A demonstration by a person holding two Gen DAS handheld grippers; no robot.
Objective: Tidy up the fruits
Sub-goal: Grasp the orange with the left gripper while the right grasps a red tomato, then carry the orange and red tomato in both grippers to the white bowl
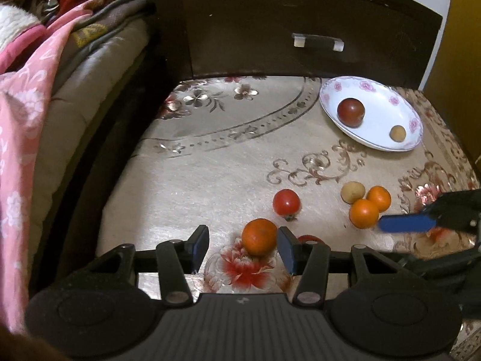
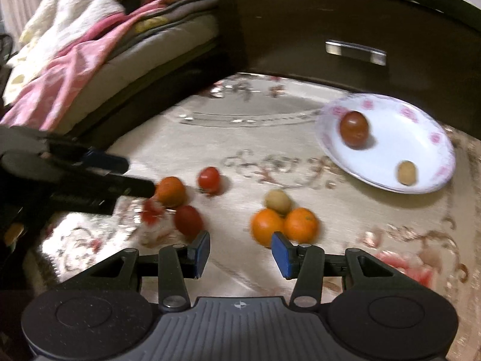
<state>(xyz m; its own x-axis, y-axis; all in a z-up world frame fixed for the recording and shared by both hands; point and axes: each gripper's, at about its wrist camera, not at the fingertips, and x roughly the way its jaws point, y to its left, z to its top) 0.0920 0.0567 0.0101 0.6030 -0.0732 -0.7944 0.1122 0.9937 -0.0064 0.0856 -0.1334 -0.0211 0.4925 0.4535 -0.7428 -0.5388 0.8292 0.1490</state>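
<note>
Sitting on a table with a shiny flowered cloth (image 1: 195, 186) were lots of little fruits. A white plate (image 1: 387, 111) with pink flowers stood at the far right, near a dark wooden drawer (image 1: 300, 30). In the plate lay a dark red tomato (image 1: 350, 111) and a small tan fruit (image 1: 397, 134), well apart from each other.

The left gripper (image 1: 243, 245) pointed down at the table. Its two blue pads stood partly open, and a lone orange (image 1: 259, 236) sat between them. The right pad was just beside the orange, but I could not tell if it touched. The left pad was clearly apart from it, so nothing was squeezed. A bright red tomato (image 1: 286, 201) lay a little past the orange. Another red tomato (image 2: 188, 220) lay close by, mostly hidden behind the gripper's right finger in the left view.

The right gripper (image 2: 240, 252) was also partly open, with only bare cloth between its pads. Just ahead of its right pad sat two oranges (image 2: 284, 225) touching each other, and a pale yellow fruit (image 2: 278, 201) was tucked behind them, touching both.

The right view was blurry. A bed with a pink blanket (image 1: 27, 114) was on the left side of the table.
</note>
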